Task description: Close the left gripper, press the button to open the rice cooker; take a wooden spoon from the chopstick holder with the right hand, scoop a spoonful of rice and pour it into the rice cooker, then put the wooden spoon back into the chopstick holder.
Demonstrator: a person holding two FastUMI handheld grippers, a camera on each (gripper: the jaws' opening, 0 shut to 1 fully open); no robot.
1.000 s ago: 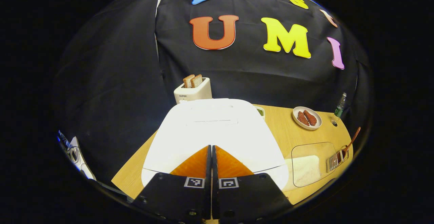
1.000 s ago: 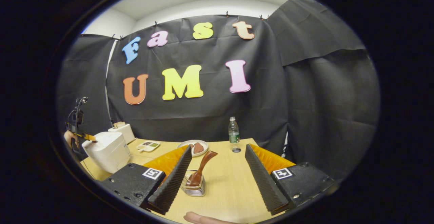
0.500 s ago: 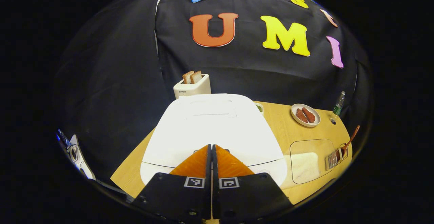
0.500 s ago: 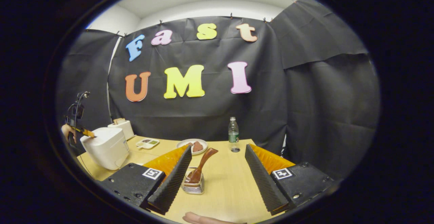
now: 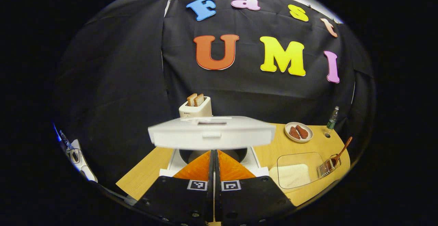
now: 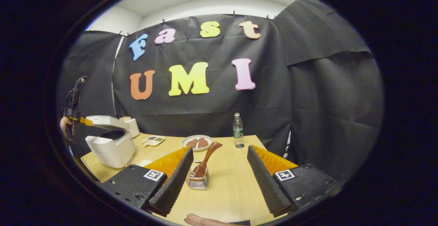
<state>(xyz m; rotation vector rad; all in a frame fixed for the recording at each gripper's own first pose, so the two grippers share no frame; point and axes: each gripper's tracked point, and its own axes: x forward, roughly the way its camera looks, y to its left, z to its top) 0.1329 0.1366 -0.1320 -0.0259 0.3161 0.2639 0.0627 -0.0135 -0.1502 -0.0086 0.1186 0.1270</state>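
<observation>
Holding your left hand-held gripper [image 5: 213, 155] pressed together before the rice cooker [image 5: 212, 135], lid raised. Your right hand-held gripper [image 6: 220, 157] stands spread near the wooden spoon [image 6: 207, 158] in the chopstick holder [image 6: 197, 181]

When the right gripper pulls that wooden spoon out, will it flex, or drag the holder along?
The wooden spoon looks solid, so probably stiff. It leans loosely in the chopstick holder, so it should lift freely. The small wire holder looks light and might tip if the spoon catches.

No legible text on anything
</observation>
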